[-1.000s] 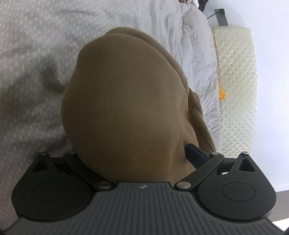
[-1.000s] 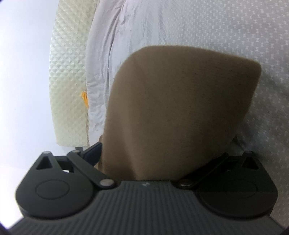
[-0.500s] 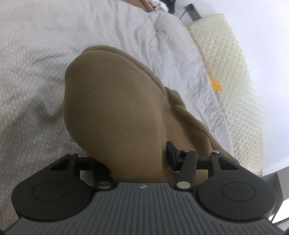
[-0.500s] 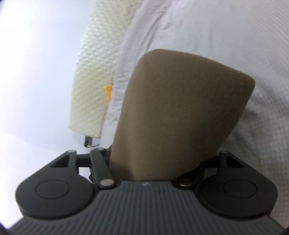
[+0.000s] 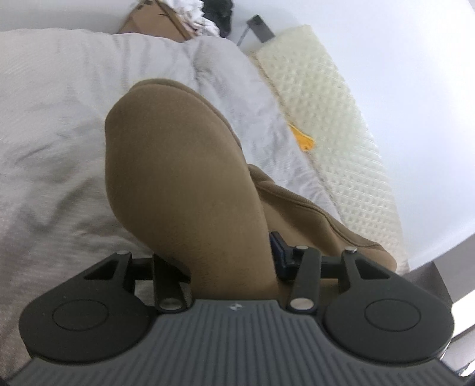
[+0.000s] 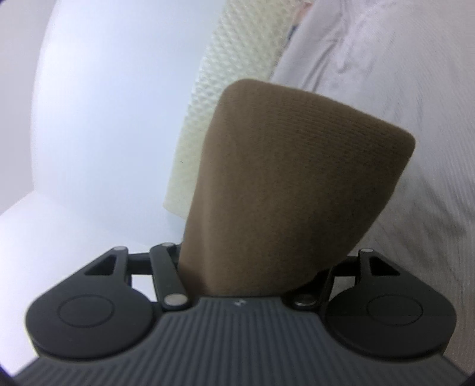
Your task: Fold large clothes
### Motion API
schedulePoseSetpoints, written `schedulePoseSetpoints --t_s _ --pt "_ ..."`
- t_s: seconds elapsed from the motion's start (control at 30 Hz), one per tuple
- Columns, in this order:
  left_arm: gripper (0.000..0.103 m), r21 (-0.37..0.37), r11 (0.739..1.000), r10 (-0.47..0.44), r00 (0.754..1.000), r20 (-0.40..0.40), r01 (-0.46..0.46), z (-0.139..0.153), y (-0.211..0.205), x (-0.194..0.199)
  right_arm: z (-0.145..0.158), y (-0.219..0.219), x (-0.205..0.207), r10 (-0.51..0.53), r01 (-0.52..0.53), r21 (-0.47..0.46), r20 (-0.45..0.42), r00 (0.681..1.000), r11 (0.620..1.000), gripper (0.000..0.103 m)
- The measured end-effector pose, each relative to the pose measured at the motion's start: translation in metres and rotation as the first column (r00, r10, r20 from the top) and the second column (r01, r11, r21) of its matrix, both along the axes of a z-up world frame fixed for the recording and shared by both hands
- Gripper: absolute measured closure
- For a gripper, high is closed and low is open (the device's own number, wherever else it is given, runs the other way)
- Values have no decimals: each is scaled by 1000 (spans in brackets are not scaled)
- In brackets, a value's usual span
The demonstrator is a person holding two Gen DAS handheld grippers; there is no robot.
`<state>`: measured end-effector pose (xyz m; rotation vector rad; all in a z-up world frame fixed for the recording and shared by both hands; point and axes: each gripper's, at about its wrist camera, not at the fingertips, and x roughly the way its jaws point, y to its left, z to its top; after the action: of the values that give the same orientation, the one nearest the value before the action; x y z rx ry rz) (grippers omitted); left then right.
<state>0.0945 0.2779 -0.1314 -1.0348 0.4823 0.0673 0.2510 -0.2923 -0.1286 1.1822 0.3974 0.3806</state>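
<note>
A large brown knit garment (image 5: 184, 178) bulges over my left gripper (image 5: 234, 267), which is shut on a fold of it; a ribbed hem trails off to the right. One blue finger pad (image 5: 277, 249) shows beside the cloth. In the right wrist view the same brown garment (image 6: 291, 184) rises between the jaws of my right gripper (image 6: 255, 276), which is shut on it. The cloth hides both fingertips there. Both grippers hold the garment above a grey bedspread (image 5: 53, 124).
A cream quilted mattress edge (image 5: 335, 118) with an orange tag (image 5: 305, 142) runs along the bed's side; it also shows in the right wrist view (image 6: 225, 77). A white wall (image 6: 104, 104) lies behind. A cardboard box (image 5: 154, 20) sits beyond the bed.
Both grippers have closed tighter on the brown garment and tilted up, so more wall and mattress edge show. The cloth bunches narrower between the jaws.
</note>
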Motion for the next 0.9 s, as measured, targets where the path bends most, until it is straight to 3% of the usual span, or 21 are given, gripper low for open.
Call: schedulePoseSetpoints --t_s 0.17,0.33,0.67,0.9 --pt "50 -6 998 -58 998 28 58 39 -26 25 30 -26 6 -26 26 7 48 998 1000 39" --pt "50 -11 992 -128 990 51 129 73 -66 76 63 -64 26 -71 71 3 92 993 997 39" --pt "50 24 960 -281 954 103 280 144 -194 239 122 -167 117 -185 185 16 154 971 983 39" --pt "50 26 936 -351 926 136 351 142 -283 374 124 -237 189 -252 253 16 182 951 967 39"
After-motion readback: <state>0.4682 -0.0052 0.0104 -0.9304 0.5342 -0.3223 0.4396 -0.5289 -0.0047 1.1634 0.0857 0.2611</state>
